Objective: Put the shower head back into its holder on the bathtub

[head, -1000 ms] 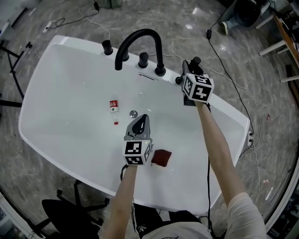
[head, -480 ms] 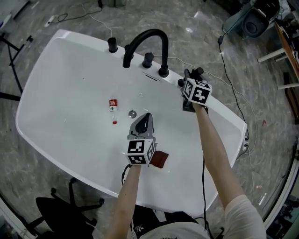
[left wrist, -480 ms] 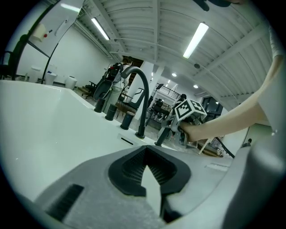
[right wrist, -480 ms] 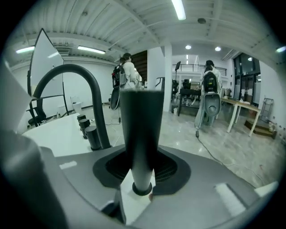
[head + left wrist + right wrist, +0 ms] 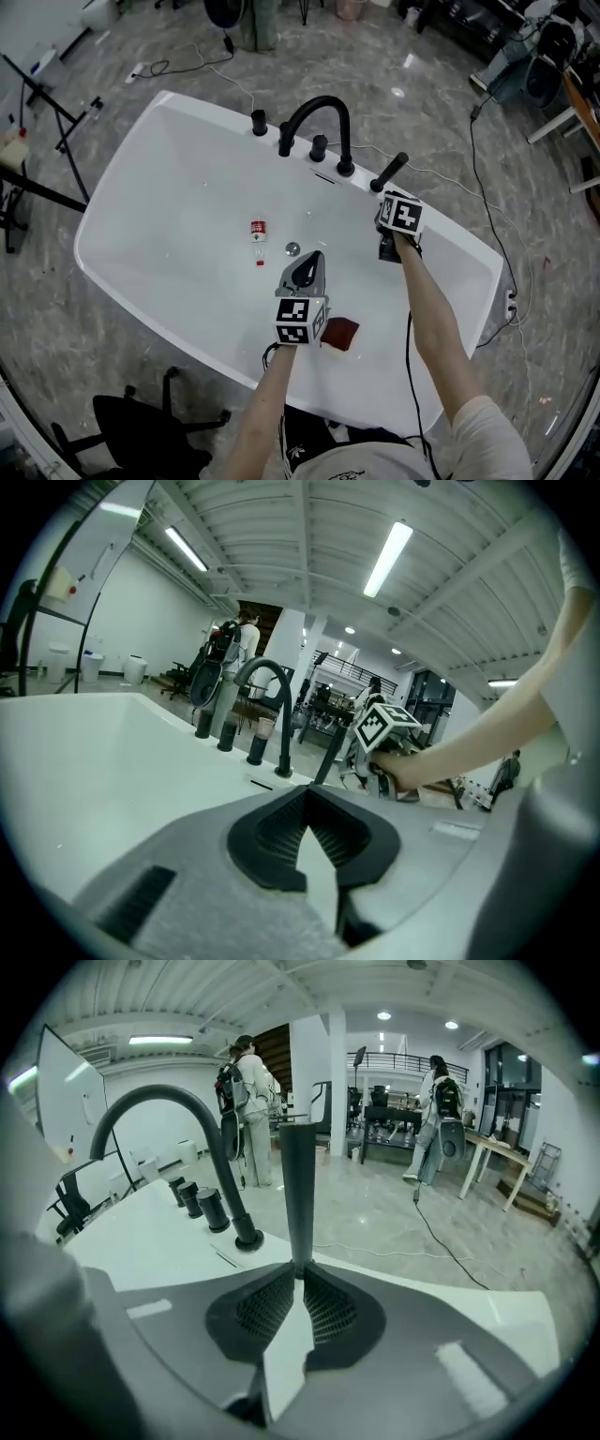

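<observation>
Pinching the right gripper point(image 5: 299, 1271), ribbed black pads just closing in, on the slim matte-black shower head point(image 5: 298, 1194) rising rod-like from the glossy white bathtub point(image 5: 169, 187) rim beside the arched faucet point(image 5: 319, 117); holding the left gripper point(image 5: 307, 794) pressed together, empty.

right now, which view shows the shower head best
Right gripper view: the shower head stands large, centred and upright. The head view shows it small, from above; the left gripper view shows only a thin slanted bar.
</observation>
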Action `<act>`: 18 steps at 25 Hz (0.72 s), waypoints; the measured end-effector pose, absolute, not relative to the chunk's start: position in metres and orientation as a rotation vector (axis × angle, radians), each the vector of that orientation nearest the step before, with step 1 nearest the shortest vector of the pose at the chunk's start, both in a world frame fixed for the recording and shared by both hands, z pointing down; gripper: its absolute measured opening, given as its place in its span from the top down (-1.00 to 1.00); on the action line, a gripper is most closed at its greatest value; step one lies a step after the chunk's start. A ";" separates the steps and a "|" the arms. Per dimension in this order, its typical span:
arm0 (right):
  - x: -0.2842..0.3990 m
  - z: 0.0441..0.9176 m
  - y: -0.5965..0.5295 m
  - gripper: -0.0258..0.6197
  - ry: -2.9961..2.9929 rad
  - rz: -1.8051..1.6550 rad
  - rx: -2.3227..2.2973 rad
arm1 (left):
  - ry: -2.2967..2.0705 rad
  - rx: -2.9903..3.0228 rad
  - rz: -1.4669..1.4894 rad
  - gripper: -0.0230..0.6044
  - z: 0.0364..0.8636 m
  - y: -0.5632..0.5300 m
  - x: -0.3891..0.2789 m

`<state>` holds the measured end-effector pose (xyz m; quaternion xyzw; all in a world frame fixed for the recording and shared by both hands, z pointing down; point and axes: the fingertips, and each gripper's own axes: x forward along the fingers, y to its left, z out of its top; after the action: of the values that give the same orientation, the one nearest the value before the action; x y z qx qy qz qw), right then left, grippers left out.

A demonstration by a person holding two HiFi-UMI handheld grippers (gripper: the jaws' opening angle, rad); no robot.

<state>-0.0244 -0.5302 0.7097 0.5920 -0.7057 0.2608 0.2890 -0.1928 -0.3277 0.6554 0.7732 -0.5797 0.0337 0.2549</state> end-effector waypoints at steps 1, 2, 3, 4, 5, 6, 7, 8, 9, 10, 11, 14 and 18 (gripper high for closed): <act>-0.021 0.705 -0.517 0.86 -1.892 0.719 1.591 | -1.583 2.102 0.079 0.94 0.646 -0.324 -0.192; -0.019 0.698 -0.504 0.91 -1.910 0.744 1.602 | -1.591 2.105 0.067 0.94 0.635 -0.321 -0.191; -0.016 0.689 -0.489 0.91 -1.938 0.768 1.613 | -1.598 2.108 0.053 0.94 0.624 -0.316 -0.188; -0.014 0.678 -0.473 0.91 -1.973 0.782 1.619 | -1.606 2.110 0.039 0.94 0.612 -0.310 -0.185; -0.013 0.665 -0.456 0.92 -2.013 0.770 1.617 | -1.614 2.110 0.022 0.94 0.601 -0.303 -0.183; -0.014 0.650 -0.439 0.92 -2.055 0.718 1.604 | -1.624 2.111 0.001 0.94 0.589 -0.297 -0.181; -0.017 0.632 -0.424 0.92 -2.099 0.627 1.576 | -1.634 2.115 -0.020 0.94 0.576 -0.292 -0.179; -0.021 0.612 -0.410 0.92 -2.139 0.506 1.535 | -1.643 2.123 -0.039 0.94 0.562 -0.287 -0.176; -0.025 0.590 -0.395 0.92 -2.174 0.378 1.486 | -1.651 2.133 -0.052 0.94 0.549 -0.281 -0.171; -0.026 0.569 -0.378 0.92 -2.207 0.265 1.437 | -1.656 2.142 -0.061 0.94 0.537 -0.272 -0.162; -0.025 0.549 -0.360 0.92 -2.240 0.183 1.397 | -1.659 2.150 -0.069 0.94 0.527 -0.261 -0.151; -0.012 0.496 -0.312 0.92 -2.358 0.142 1.374 | -1.665 2.167 -0.093 0.94 0.503 -0.230 -0.122; 0.020 0.442 -0.247 0.92 -2.526 0.317 1.470 | -1.667 2.170 -0.138 0.94 0.474 -0.183 -0.095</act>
<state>0.0199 -0.2469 0.4416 0.4976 -0.8548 0.1074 0.1008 -0.0949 -0.1834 0.4744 0.7761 -0.5962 -0.0492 0.1997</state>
